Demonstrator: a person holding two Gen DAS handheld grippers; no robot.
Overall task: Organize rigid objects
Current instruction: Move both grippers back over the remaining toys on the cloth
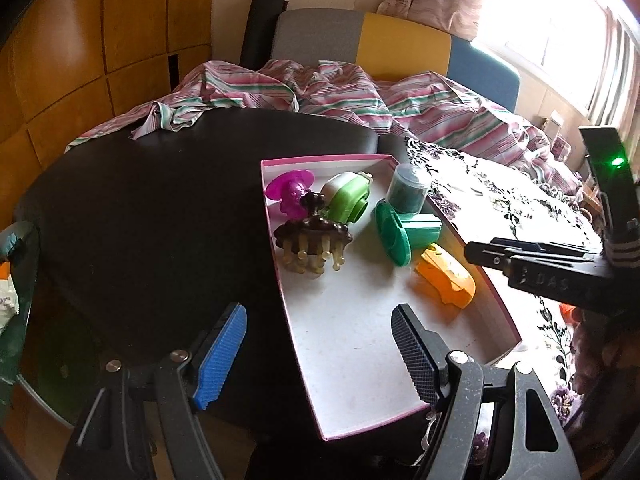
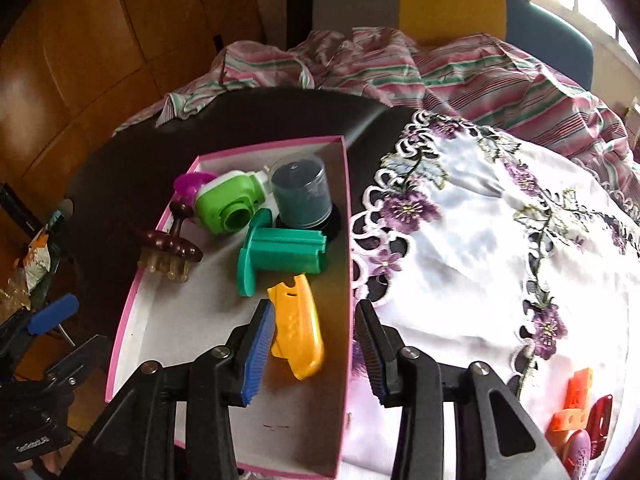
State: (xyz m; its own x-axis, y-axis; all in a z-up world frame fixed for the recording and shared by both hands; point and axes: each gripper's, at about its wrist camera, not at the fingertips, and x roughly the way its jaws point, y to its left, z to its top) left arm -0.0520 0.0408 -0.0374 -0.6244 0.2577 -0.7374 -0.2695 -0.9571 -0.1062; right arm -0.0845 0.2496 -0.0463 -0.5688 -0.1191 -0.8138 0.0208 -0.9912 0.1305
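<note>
Meanwhile, the right tongs are hanging released over the orange plastic piece lying in the pink-rimmed box; the left tongs are gaping empty. Light, stiff, likely slippery, it looks best pinched across its narrow sides.

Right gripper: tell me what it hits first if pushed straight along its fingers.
Probably the yellow-orange piece lying in the pink-rimmed box; it sits just ahead of the open right gripper, though depth is unclear.
</note>
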